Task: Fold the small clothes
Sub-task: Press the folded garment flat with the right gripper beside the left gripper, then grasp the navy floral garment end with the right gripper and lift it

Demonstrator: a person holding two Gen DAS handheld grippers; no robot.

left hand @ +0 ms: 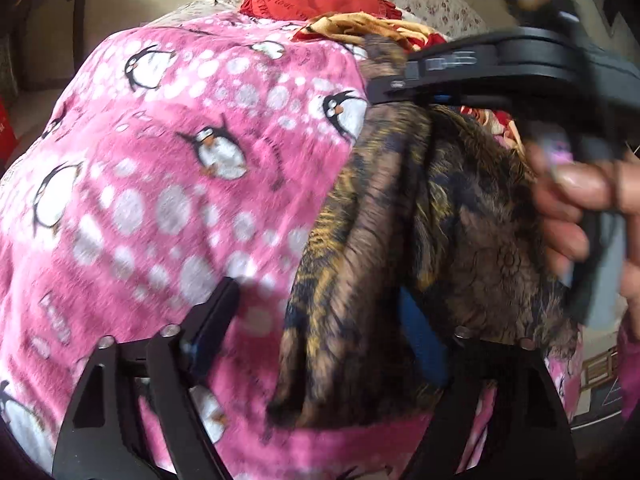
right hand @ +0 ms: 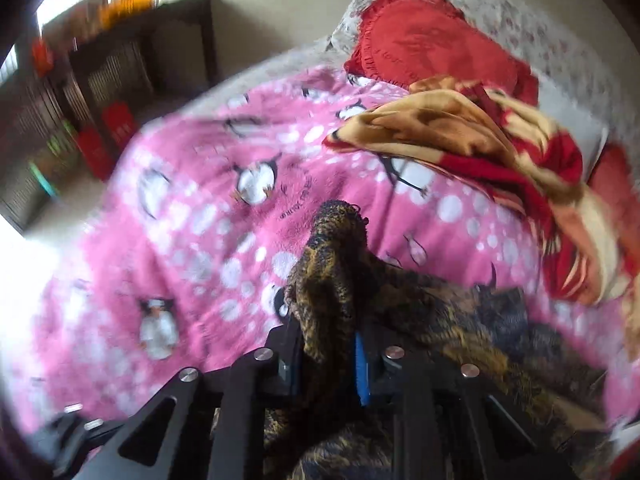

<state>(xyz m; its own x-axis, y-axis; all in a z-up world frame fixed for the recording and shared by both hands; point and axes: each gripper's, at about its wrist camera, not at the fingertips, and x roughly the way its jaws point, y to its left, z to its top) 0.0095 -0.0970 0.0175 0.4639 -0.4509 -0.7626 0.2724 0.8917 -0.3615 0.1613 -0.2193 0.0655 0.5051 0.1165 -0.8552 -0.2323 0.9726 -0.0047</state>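
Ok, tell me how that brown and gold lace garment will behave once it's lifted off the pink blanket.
The lace garment will probably be floppy: it bunches into folds between the right gripper fingers and drapes loosely in the left wrist view. It looks thin and sheer, so likely light. Its open lace might snag on the left gripper, which stands wide open around it.

blur: both views | hidden: left claw (left hand: 320, 300) right finger behind brown garment (left hand: 400, 200)
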